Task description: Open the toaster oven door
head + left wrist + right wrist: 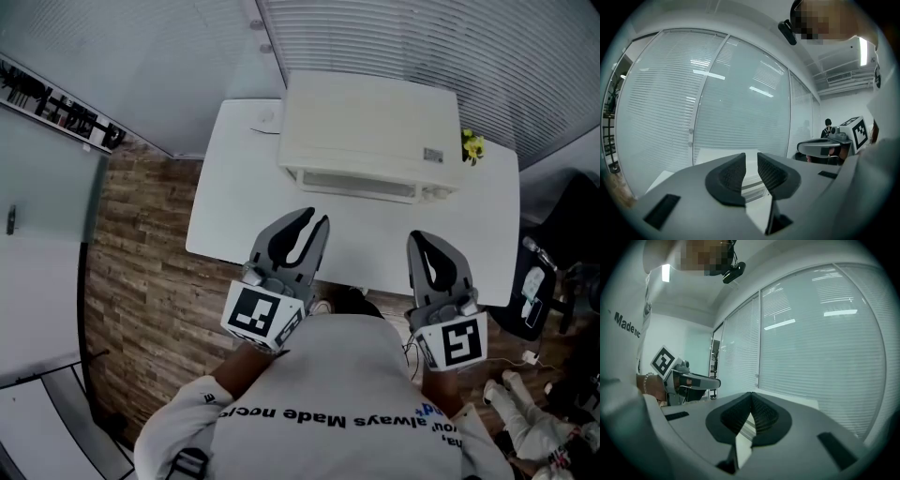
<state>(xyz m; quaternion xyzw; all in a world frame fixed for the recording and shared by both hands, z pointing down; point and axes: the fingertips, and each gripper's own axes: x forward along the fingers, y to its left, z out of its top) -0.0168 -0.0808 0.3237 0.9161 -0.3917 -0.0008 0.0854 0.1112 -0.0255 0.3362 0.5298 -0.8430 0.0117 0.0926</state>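
Observation:
A white toaster oven (370, 131) stands at the far side of a white table (234, 216), its door (356, 181) closed and facing me. My left gripper (316, 219) hovers over the table's near part, short of the door, open with a narrow gap and nothing in it. In the left gripper view the oven (751, 178) shows through the gap of the left gripper (751, 164). My right gripper (419, 236) hangs to the right, also short of the oven. The right gripper (751, 397) is shut, its tips touching and holding nothing.
A small yellow flower (472, 146) sits by the oven's right end. Window blinds (422, 37) run behind the table. Wooden floor (141, 281) lies to the left, and a dark chair (562, 244) with cables stands on the right.

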